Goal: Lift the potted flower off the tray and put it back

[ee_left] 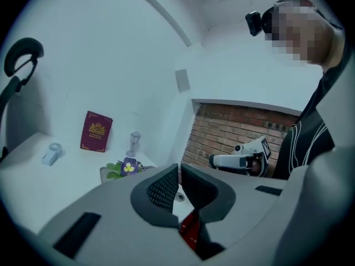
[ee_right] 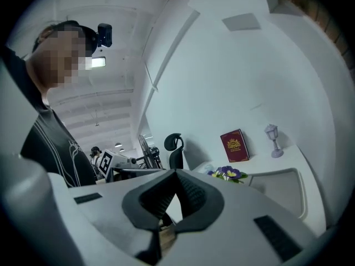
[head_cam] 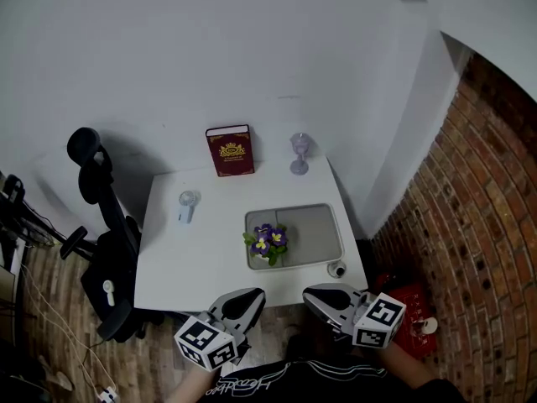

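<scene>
The potted flower, purple and yellow blooms over green leaves, stands in the left end of the grey tray on the white table. Both grippers hang off the table's front edge, short of the tray. My left gripper is shut with nothing between its pads. My right gripper also looks shut and empty. In the left gripper view the flower shows beyond the closed gripper. In the right gripper view the flower and tray lie beyond the closed gripper.
A red book and a small purple lamp stand at the table's back edge. A pale blue hand fan lies left of the tray; a small round white object sits near the front right corner. A black office chair is left, a brick wall right.
</scene>
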Demonstrator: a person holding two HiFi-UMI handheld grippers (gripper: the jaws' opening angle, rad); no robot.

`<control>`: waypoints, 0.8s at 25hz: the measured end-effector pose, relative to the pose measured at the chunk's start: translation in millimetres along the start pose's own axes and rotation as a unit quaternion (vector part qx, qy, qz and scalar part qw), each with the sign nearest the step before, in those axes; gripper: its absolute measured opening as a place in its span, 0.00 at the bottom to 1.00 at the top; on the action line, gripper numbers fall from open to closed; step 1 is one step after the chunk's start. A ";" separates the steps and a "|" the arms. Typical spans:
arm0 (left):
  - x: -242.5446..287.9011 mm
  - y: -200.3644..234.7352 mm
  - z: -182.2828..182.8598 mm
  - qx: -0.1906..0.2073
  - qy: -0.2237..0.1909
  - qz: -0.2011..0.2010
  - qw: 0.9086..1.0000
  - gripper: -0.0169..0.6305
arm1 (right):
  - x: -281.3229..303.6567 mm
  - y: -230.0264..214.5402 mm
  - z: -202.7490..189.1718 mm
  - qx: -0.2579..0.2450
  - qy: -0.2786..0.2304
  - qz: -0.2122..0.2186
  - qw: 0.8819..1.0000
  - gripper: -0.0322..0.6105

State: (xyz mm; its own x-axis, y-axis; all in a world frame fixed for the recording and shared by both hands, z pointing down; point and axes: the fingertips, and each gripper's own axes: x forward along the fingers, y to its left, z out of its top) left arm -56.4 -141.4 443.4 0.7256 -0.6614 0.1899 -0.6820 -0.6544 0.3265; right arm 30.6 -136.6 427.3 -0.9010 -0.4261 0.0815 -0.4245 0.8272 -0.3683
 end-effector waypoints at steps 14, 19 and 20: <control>-34.3 -49.4 21.5 0.021 -0.027 -0.013 0.999 0.08 | -18.8 52.1 10.3 -0.034 -0.031 0.002 0.999 0.05; -46.7 -52.0 25.0 0.023 -0.039 -0.004 0.999 0.08 | -18.9 62.5 5.2 -0.035 -0.031 0.004 0.999 0.05; -47.9 -51.3 25.1 0.022 -0.040 -0.002 0.999 0.08 | -19.0 63.3 4.8 -0.036 -0.031 0.004 0.999 0.05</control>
State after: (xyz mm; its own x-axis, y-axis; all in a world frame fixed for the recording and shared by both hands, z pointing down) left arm -58.5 -85.4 394.3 0.7197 -0.6847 0.1145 -0.6840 -0.6713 0.2854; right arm 21.2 -77.8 398.0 -0.8984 -0.4388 0.0206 -0.4241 0.8541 -0.3011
